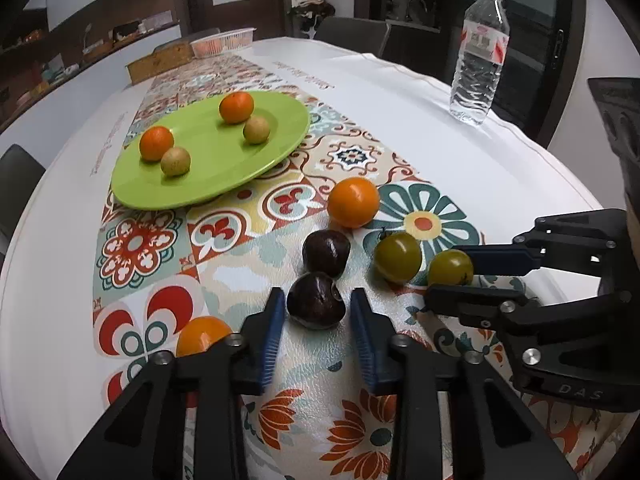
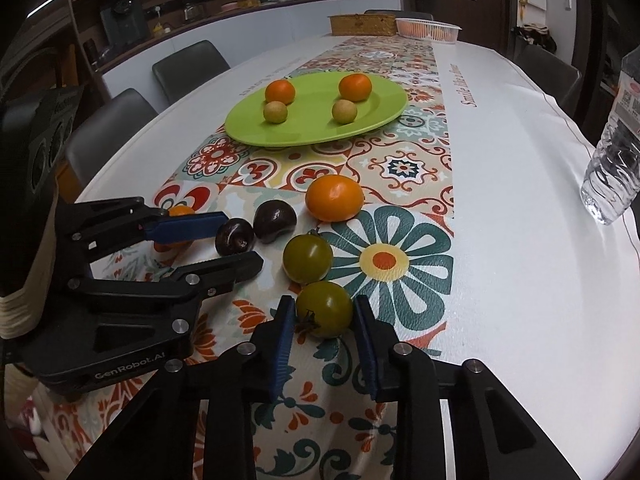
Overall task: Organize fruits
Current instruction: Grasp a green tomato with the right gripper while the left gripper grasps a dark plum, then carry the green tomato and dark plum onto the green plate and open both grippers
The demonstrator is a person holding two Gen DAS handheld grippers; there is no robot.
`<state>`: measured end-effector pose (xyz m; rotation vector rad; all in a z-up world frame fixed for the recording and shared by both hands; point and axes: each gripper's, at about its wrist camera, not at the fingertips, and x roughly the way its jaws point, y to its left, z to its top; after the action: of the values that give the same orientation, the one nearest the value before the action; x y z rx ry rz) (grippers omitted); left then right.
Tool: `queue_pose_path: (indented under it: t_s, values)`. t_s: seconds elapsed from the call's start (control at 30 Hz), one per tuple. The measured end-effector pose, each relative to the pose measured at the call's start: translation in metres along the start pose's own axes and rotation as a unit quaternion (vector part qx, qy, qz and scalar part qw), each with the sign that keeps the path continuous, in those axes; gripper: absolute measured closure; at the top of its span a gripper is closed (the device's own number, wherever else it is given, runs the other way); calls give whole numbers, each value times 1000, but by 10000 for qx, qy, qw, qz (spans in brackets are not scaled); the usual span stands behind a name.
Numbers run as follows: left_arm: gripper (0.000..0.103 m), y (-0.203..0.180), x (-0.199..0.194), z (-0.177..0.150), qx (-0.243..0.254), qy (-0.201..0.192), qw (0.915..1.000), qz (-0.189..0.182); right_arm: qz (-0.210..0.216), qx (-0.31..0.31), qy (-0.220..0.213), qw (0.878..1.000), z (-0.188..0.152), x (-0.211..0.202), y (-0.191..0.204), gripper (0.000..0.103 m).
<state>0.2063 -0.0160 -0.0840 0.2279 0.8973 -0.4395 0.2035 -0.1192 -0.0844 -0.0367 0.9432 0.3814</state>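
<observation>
A green plate (image 1: 224,160) (image 2: 312,128) holds two small oranges and two tan round fruits. On the patterned cloth lie an orange tomato (image 1: 353,202) (image 2: 334,197), two dark plums and two green tomatoes. My left gripper (image 1: 318,312) is open around the near plum (image 1: 316,300) (image 2: 235,237), with gaps on both sides. My right gripper (image 2: 324,312) closes on the near green tomato (image 2: 325,309) (image 1: 450,267), pads touching its sides. The far plum (image 1: 326,253) and far green tomato (image 1: 398,256) lie just beyond. Another orange fruit (image 1: 202,334) sits by my left finger.
A water bottle (image 1: 480,52) stands on the white table at the right. A wicker box (image 2: 362,24) and a plastic tray of fruit (image 2: 428,29) sit at the far end. Chairs surround the table.
</observation>
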Motion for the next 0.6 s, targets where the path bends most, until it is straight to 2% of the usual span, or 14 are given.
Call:
queue_pose_path:
  t_s: [0.23, 0.6]
  values:
    - [75, 0, -5, -1, -121, -24, 9999, -8, 1, 5, -50, 10000, 0, -4, 0, 74]
    - [75, -3, -33, 2, -362, -286, 9989, 73, 6, -84, -318, 9995, 7, -23, 4, 74]
